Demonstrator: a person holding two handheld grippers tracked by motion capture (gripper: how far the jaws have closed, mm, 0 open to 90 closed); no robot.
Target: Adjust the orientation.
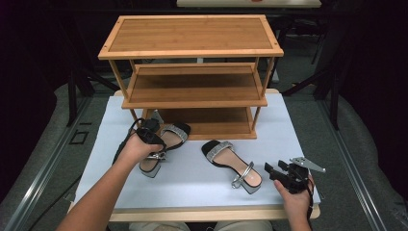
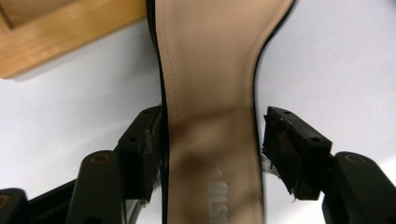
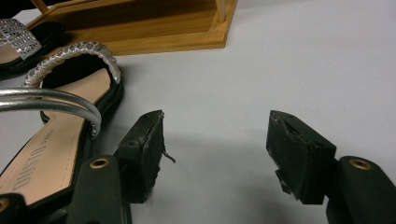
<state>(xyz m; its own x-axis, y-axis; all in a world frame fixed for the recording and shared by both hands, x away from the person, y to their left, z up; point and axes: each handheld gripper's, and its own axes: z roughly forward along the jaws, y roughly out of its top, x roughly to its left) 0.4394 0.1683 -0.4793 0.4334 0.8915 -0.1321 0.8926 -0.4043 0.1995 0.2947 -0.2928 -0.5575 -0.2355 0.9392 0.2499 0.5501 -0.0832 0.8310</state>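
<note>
Black sandals (image 1: 231, 163), glittery silver straps (image 1: 219, 147)

- A wooden rack (image 1: 192, 72) stands at the table's (image 1: 288, 130) far side.
- The left sandal (image 1: 163, 147) lies before the rack's left end.
- The right sandal (image 1: 231, 163) lies right of it, nearer the front edge.

The high view looks forward and down over the counter (image 1: 192, 183) from the person's side, taking in the shelf rack (image 1: 192, 77). The left gripper view sits very close above one sandal (image 2: 210, 116). The right gripper view looks low across the counter; it shares the other sandal (image 3: 51, 140) and the rack's base with the high view.
</note>
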